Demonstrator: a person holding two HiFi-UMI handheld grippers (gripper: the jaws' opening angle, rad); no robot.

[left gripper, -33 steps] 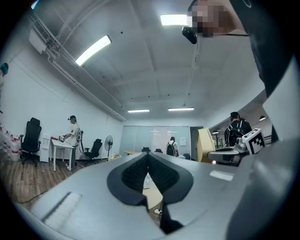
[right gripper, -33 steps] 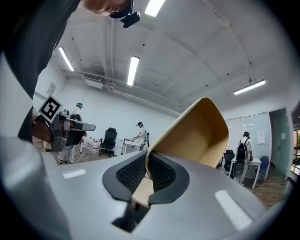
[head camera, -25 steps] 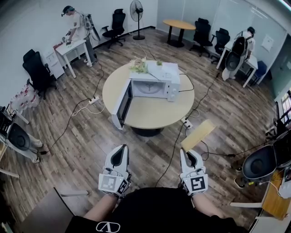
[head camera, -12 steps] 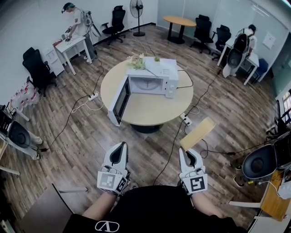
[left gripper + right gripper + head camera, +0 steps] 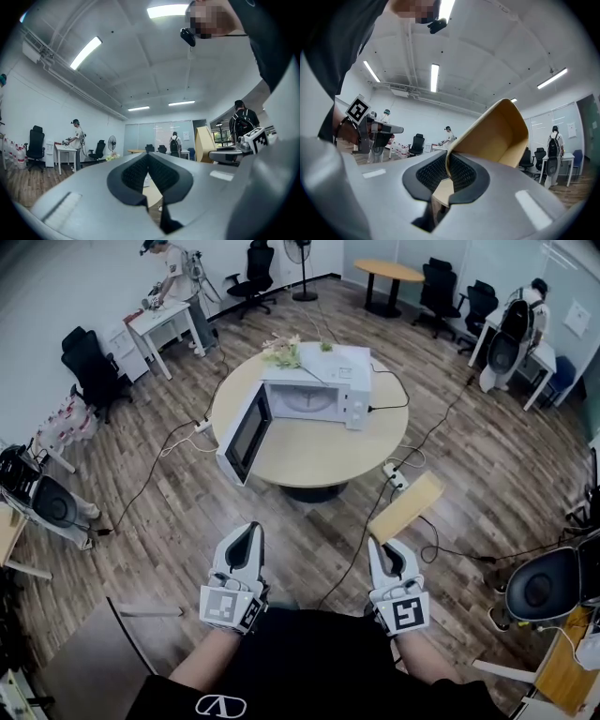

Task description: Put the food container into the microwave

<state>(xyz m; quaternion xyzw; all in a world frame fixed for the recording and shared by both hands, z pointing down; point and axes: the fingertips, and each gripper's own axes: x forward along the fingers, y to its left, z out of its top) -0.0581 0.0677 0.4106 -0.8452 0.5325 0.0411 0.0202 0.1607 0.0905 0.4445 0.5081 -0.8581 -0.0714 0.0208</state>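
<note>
Right gripper point(image 5: 382, 545): jaws clamped on wall of food container point(image 5: 406, 508). Tan, open-top, nothing visible inside. Thin wall pinched between pads, body sticks out ahead of jaws, tilted up and to right. Same grip seen in right gripper view point(image 5: 447, 171), container point(image 5: 499, 133) fills space above jaws.
Left gripper point(image 5: 251, 532): jaws closed together, nothing between them. Sits beside right gripper, apart from it.
Microwave point(image 5: 314, 395) well ahead of both grippers, on round table point(image 5: 319, 463). Door point(image 5: 242, 435) swung open on left-gripper side.
Container well short of microwave, over wood floor point(image 5: 169, 521).
</note>
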